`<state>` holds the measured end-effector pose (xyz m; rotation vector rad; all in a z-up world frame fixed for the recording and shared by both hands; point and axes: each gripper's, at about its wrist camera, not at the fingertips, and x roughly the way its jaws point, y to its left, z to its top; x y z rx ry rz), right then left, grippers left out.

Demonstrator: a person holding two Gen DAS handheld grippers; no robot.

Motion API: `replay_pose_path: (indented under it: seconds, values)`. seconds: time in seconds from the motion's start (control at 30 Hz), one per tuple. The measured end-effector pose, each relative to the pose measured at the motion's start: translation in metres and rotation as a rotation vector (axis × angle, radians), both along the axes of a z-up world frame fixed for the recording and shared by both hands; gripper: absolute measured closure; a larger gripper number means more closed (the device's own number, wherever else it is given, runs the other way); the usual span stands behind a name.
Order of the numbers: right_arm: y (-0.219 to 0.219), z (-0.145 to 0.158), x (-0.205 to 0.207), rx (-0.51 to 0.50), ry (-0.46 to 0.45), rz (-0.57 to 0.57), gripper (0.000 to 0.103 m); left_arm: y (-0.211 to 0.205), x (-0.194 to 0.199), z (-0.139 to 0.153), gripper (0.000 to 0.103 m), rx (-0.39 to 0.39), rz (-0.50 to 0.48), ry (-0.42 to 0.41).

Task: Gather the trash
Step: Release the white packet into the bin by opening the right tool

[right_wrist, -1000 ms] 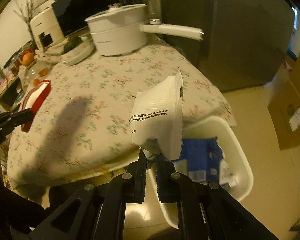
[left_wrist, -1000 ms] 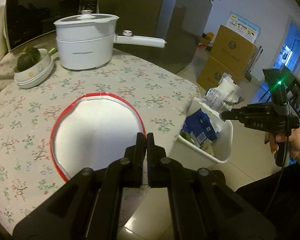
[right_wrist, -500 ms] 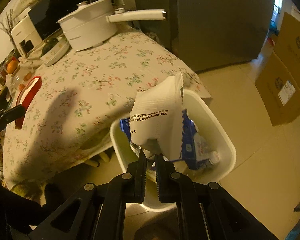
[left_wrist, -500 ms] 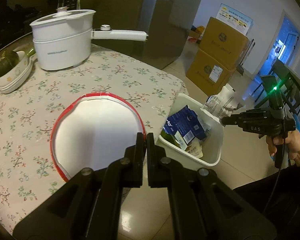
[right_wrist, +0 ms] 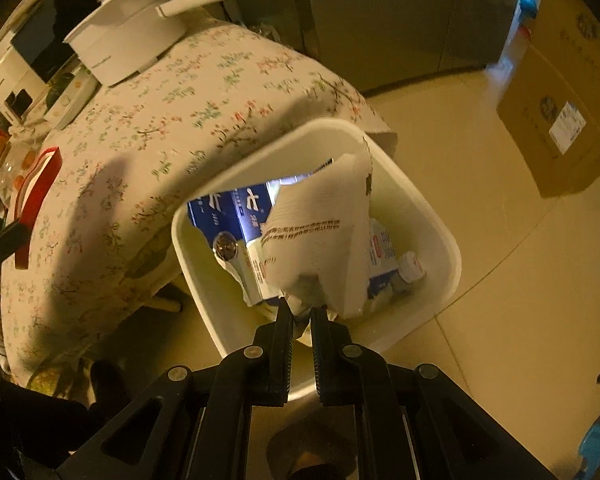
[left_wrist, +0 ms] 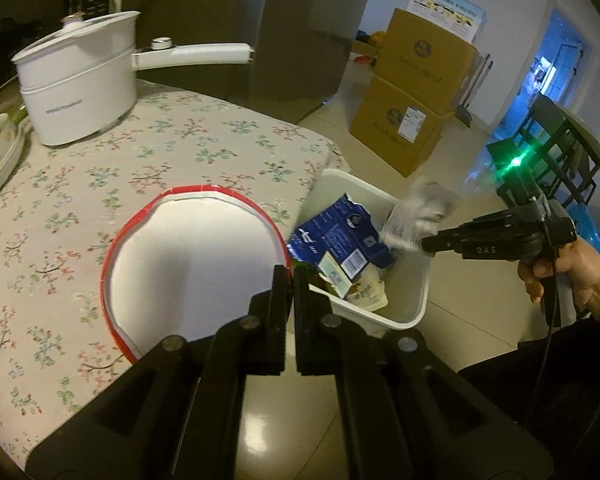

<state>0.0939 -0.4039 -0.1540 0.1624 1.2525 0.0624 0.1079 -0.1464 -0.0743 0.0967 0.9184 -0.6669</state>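
Right gripper (right_wrist: 299, 313) poised over the white trash bin (right_wrist: 436, 224), jaws just opening a little, crumpled bottom of the white wrapper (right_wrist: 320, 240) still between the tips. Wrapper upright, long axis toward 12 o'clock from the jaws, serrated top edge leaning toward 1 o'clock. Blue carton (right_wrist: 236, 216) lying inside the bin at 11 o'clock behind it. Left gripper (left_wrist: 288, 280) clamped tight on the red rim of the white paper bowl (left_wrist: 192, 256), bowl spreading toward 10 o'clock above the floral tablecloth (left_wrist: 188, 144).
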Motion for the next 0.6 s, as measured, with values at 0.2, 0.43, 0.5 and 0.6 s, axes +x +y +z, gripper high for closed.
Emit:
replay_pose_path:
  seconds: [0.2, 0.43, 0.5, 0.6]
  values:
    - [-0.015, 0.007, -0.006, 0.038, -0.010, -0.070, 0.042, -0.025, -0.004, -0.005, 0.100, 0.000, -0.056, 0.014]
    - [-0.029, 0.014, -0.015, 0.010, -0.022, -0.094, 0.039, -0.069, -0.007, -0.013, 0.099, 0.008, -0.138, 0.023]
    - [-0.032, 0.013, -0.018, -0.001, -0.015, -0.098, 0.039, -0.083, -0.008, -0.017, 0.099, 0.012, -0.163, 0.025]
    - [-0.037, 0.013, -0.024, -0.019, -0.011, -0.105, 0.038, -0.102, -0.009, -0.025, 0.099, 0.018, -0.196, 0.029]
